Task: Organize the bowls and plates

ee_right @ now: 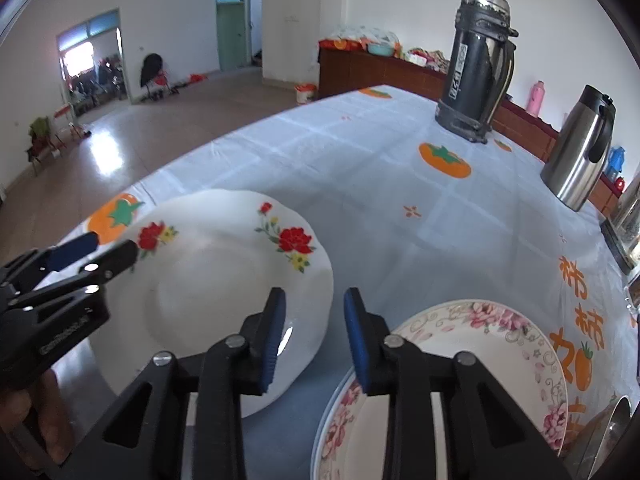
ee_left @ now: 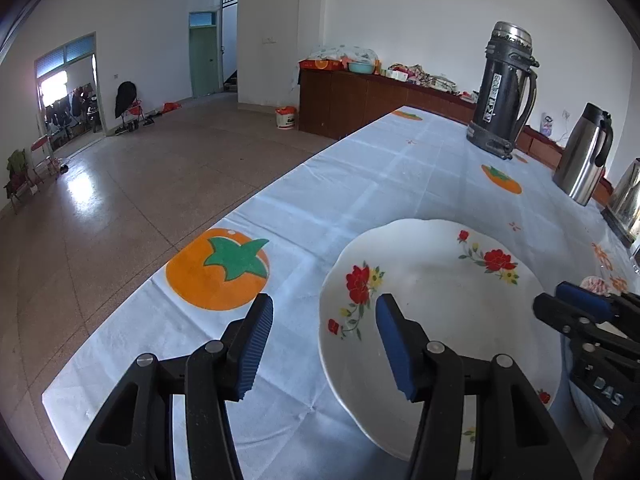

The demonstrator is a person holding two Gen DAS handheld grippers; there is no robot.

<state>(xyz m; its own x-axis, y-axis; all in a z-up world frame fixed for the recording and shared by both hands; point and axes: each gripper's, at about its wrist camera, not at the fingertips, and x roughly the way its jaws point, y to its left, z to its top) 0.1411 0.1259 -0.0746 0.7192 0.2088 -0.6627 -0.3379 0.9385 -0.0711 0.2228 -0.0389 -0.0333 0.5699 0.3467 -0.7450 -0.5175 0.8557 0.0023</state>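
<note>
A white plate with red flowers [ee_left: 440,300] [ee_right: 224,280] lies on the tablecloth. My left gripper [ee_left: 324,344] [ee_right: 114,244] stands open astride the plate's left rim, one finger over the cloth and the other over the plate. Neither pad presses on the rim. My right gripper [ee_right: 316,336] [ee_left: 550,294] is at the plate's right rim, narrower but open, its left finger above the plate and its right finger above a stack of pink-flowered plates [ee_right: 480,360]. Nothing is pinched between its pads.
A black thermos [ee_left: 504,88] [ee_right: 476,64], a steel jug [ee_left: 584,156] [ee_right: 580,148] and a shiny kettle [ee_left: 628,196] stand along the far right of the table. The table edge [ee_left: 224,224] drops to the floor on the left. A metal dish [ee_right: 612,420] sits near right.
</note>
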